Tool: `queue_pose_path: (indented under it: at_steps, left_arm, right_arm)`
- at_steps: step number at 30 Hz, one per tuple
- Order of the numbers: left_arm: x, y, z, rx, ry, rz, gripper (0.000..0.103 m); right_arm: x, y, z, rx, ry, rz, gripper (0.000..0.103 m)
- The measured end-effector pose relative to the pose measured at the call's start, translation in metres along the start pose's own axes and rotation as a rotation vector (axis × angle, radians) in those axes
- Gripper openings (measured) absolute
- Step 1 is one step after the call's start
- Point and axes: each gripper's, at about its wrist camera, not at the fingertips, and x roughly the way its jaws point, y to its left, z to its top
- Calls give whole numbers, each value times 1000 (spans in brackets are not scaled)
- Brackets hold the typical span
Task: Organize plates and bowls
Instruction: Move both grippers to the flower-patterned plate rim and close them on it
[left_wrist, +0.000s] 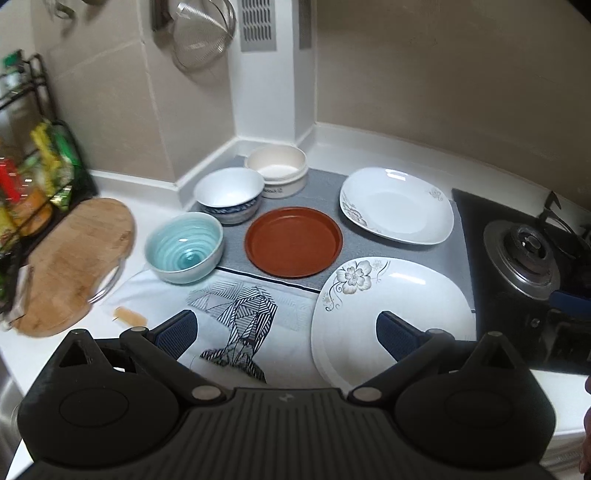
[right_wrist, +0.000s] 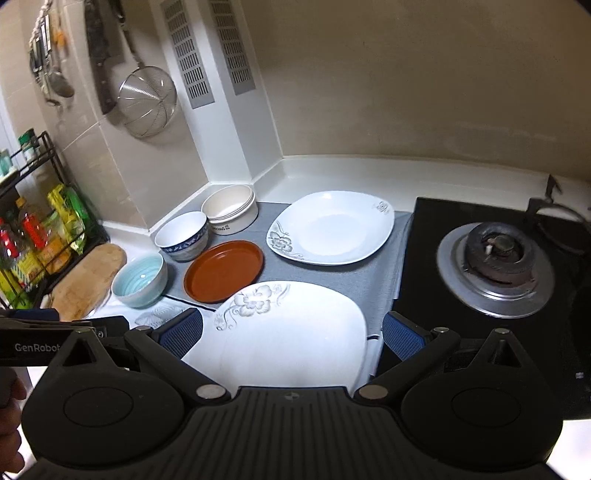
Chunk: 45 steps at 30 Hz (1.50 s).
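On the counter lie two white square plates with flower prints, the near plate (left_wrist: 391, 314) (right_wrist: 288, 332) and the far plate (left_wrist: 399, 206) (right_wrist: 332, 229). Between them sits a brown round plate (left_wrist: 293, 242) (right_wrist: 223, 271). To the left stand a light blue bowl (left_wrist: 184, 247) (right_wrist: 140, 277), a white and blue bowl (left_wrist: 229, 194) (right_wrist: 183, 234) and a cream bowl (left_wrist: 277, 170) (right_wrist: 229, 208). My left gripper (left_wrist: 286, 332) is open and empty above a patterned cloth (left_wrist: 240, 314). My right gripper (right_wrist: 291, 334) is open and empty above the near plate.
A gas stove (left_wrist: 528, 254) (right_wrist: 495, 266) lies to the right. A wooden cutting board (left_wrist: 74, 262) (right_wrist: 88, 284) and a spice rack (left_wrist: 33, 192) (right_wrist: 37, 229) are at the left. A strainer (right_wrist: 147, 107) hangs on the wall. A grey mat (right_wrist: 384, 273) lies under the plates.
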Motion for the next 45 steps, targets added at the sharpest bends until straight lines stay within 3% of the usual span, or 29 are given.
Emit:
queue_pose_path:
  at_steps: [4,7,13,19,21,25,28,33,35,38,45]
  left_arm:
    - [30,21,9,9,12,-83,103]
    - [55,30,13,33,38,-151,103]
    - [108,26,9,168,124,-226,103]
    - [145,24,7,158,214,-337,103]
    - [153,23,9,138,231,-354,103]
    - [163,17,15,120,254,-360,103]
    - [166,11,22,144,258,-382,102]
    - [183,4,25,175,331,-412,59]
    - [190,2,23,169,370,-432,50]
    - [192,-1,19,200,365,-440,48]
    - [193,-6,17,233,361,-449,40]
  right_arm:
    - [23,-10,-3,107,6,67,103]
    - [35,-16,-11,160,8,64,103]
    - [52,-14,-33,185,26,-21,103]
    - [65,-16,-45,215,62,-56,102]
    - [72,-18,-46,200,87,-39,96]
    - [90,-24,-45,177,153,-27,53]
    - [97,-33,-45,188,180,-33,48]
    - [92,-45,-38,190,156,-62,48]
    - [94,-50,-38,185,170,-72,43]
    - [99,-56,-43,190,203,-77,37]
    - [106,-61,-51,206,230,-37,33]
